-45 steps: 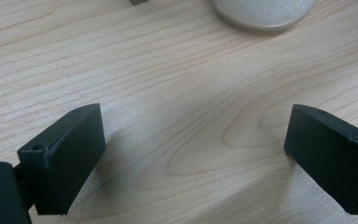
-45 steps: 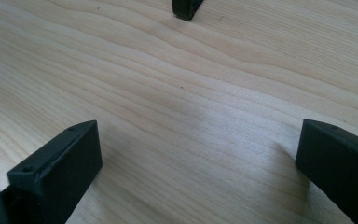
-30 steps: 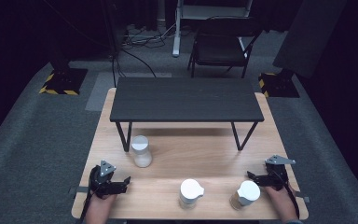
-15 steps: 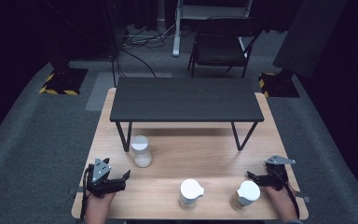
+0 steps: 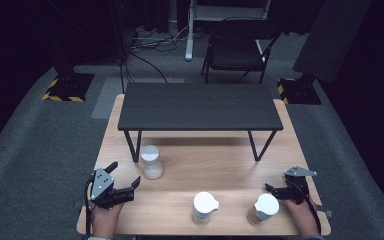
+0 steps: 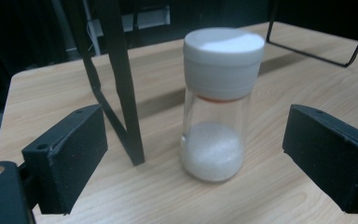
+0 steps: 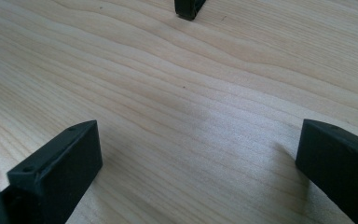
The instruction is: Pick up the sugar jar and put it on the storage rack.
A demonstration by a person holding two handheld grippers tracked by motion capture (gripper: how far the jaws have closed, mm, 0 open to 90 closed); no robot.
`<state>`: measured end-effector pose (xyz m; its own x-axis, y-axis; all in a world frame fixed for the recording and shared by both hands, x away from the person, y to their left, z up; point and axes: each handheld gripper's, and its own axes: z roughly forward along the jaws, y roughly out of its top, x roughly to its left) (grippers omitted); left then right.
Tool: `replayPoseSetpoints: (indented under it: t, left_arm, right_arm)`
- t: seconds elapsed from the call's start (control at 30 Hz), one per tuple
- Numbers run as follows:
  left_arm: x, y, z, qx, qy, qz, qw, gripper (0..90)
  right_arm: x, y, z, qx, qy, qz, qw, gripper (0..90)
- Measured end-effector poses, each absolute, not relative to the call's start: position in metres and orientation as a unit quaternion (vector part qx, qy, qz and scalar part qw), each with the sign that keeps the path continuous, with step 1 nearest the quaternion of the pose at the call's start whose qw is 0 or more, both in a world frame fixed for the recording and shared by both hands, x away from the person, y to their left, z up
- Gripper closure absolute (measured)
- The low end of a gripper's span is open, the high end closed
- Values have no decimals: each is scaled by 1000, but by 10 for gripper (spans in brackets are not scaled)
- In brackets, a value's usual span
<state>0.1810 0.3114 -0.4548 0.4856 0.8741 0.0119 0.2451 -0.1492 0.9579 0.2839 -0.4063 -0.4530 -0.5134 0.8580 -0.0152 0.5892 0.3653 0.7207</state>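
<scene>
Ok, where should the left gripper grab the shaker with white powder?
Grip the shaker on its glass body below the wider white cap, coming in level from the person's side. It stands upright, already centred between the open left gripper pads, and the cap's overhang should stop slipping.

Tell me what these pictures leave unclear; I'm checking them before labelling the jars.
- Middle jar, high view: contents hidden under its white lid.
- Right jar, high view: brownish contents too small to identify.
- Left jar, left gripper view: white powder, unlabelled.
- Right gripper, high view: jaws small and dark.
</scene>
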Motion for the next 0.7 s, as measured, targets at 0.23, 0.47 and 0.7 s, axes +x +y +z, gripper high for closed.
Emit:
replayPoseSetpoints:
  t: [0.23,0.47,0.7]
  left_arm:
    - [185,309,-456,691,400,305,519,61]
    - [195,307,-459,683,399,294,537,61]
    - [204,305,-461,677,397,290,547,63]
  right_arm:
    - [284,-406,-453,451,802,337,199,0]
    - [284,-406,-453,452,801,337,200,0]
    - [283,-405,-453,454,800,336,202,0]
